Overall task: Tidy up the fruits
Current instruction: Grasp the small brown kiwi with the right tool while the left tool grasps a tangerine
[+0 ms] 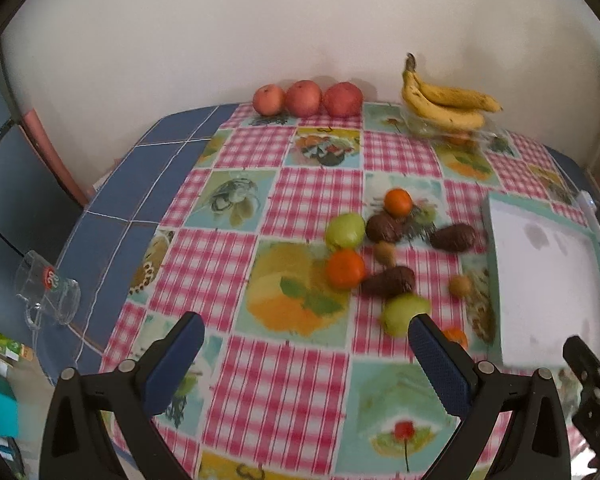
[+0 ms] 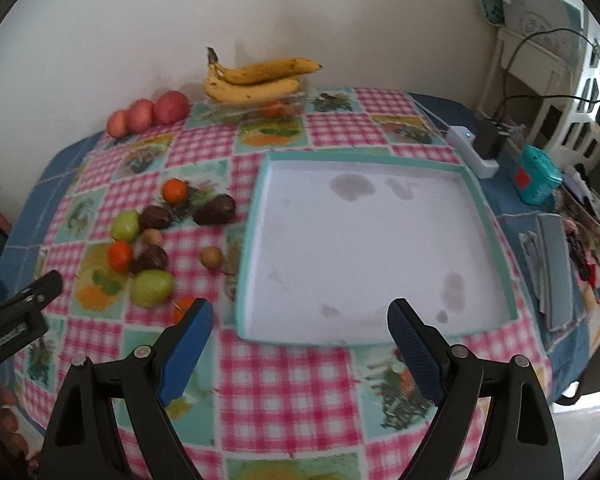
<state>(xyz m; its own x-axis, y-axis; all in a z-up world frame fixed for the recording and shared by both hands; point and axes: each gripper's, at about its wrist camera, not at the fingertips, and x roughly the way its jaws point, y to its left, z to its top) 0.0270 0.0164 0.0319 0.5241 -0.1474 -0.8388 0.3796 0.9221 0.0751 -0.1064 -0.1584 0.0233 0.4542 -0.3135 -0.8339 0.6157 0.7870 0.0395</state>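
Where left view shows: glass mug [image 1: 48, 288].

Your left gripper [image 1: 306, 338] hangs above the checked tablecloth [image 1: 284, 392], its blue-padded fingers [image 1: 440, 364] spread wide and holding nothing. Ahead of you a loose cluster of fruit lies beside the white tray [image 1: 548, 280]: two green apples [image 1: 345, 230], oranges [image 1: 345, 269], dark avocados [image 1: 388, 280] and small kiwis [image 1: 385, 251]. Against the far wall three red apples [image 1: 305, 98] sit in a row, a bunch of bananas [image 1: 444, 100] to their right, while a glass mug [image 1: 50, 288] lies tipped on the blue tiles at your left.
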